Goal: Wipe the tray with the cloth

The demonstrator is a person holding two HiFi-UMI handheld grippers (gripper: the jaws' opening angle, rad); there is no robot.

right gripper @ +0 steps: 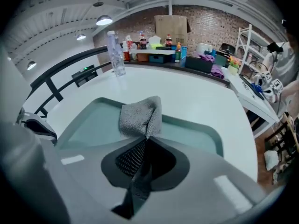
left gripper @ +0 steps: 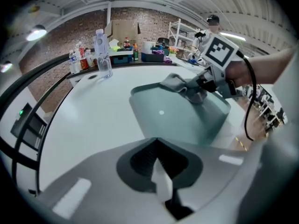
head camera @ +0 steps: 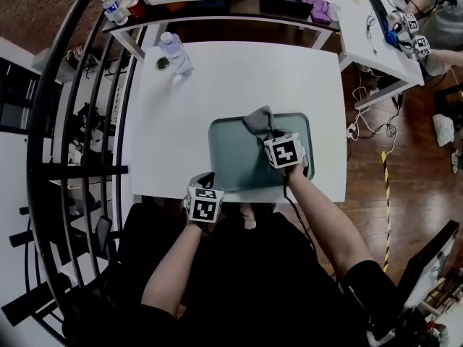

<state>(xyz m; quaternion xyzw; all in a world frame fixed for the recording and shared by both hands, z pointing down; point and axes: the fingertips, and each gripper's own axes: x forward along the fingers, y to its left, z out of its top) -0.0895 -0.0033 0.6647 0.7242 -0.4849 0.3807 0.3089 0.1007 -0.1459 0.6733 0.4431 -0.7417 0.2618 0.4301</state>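
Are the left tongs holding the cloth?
No, the cloth is pinched in the right tongs over the tray, while the left tongs are shut on nothing.

A broad stretch of bare white desk (head camera: 217, 92) is lying open beyond the tray (head camera: 224, 157), with a clear water bottle (head camera: 176, 55) standing near the far left corner as the one upright thing in the way. The right gripper (head camera: 271, 134) and the bunched cloth (head camera: 259, 120) are taking up the tray's right half, leaving its left half bare. The left gripper (head camera: 205, 179) is sitting at the desk's near edge, just beside the tray's near left corner. A curved black railing (head camera: 79, 121) is closing off the left side, and a second desk (head camera: 372, 42) is crowding the far right
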